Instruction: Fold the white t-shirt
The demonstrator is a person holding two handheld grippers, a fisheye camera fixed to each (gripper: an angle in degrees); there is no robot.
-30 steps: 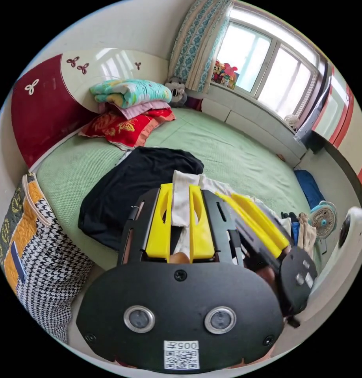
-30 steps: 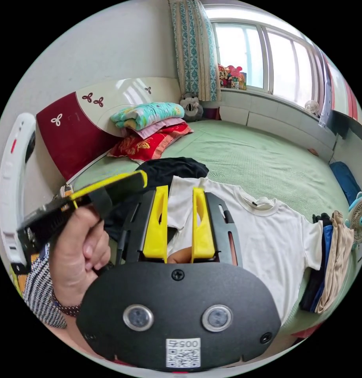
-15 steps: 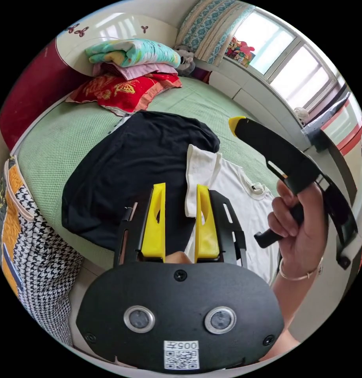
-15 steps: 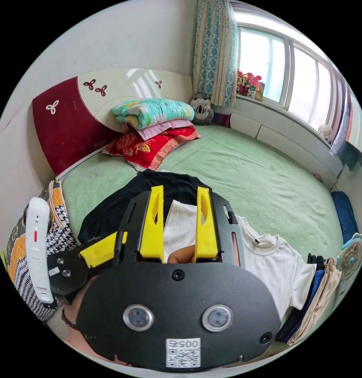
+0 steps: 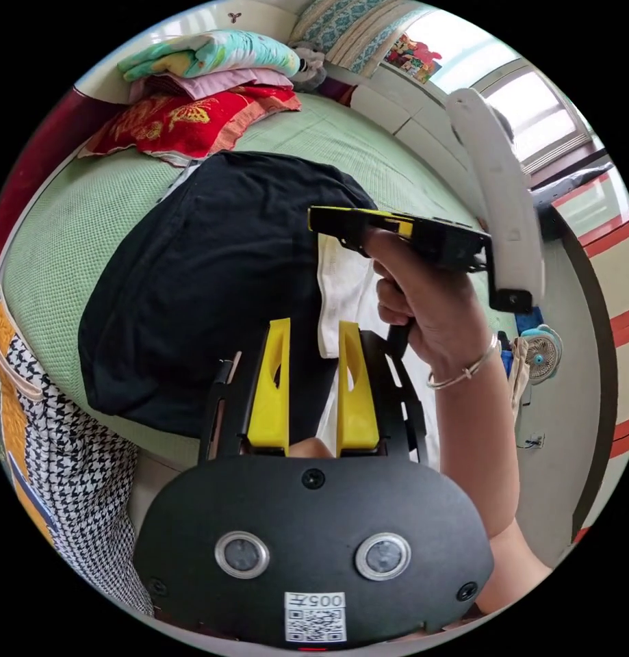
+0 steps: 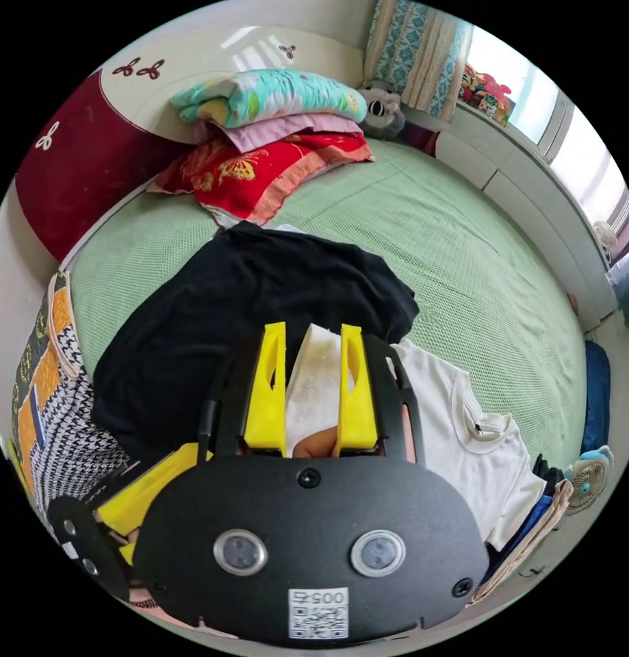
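The white t-shirt (image 6: 458,438) lies flat on the green bed mat, collar toward the bed's far side. One sleeve (image 6: 313,390) rests over a black garment (image 6: 259,301). My right gripper (image 6: 313,332) hovers at that sleeve with a jaw on either side, the gap wide, so it is open. In the left gripper view the right gripper (image 5: 321,219) is held by a hand just above the sleeve's end (image 5: 338,294). My left gripper (image 5: 315,325) is open above the black garment (image 5: 211,274), beside the sleeve's edge. It appears low left as the left gripper (image 6: 150,486) in the right gripper view.
Folded blankets and a red pillow (image 6: 273,130) are stacked by the headboard. A houndstooth bag (image 6: 61,424) stands beside the bed's near corner. Folded clothes (image 6: 526,534) lie at the bed's edge past the shirt, with a small fan (image 6: 584,479) beyond. The green mat (image 6: 465,274) is bare toward the window.
A second ago both grippers held the sleeve up; it now lies on the black garment and the left jaws have opened. The right gripper has moved over the sleeve's end.
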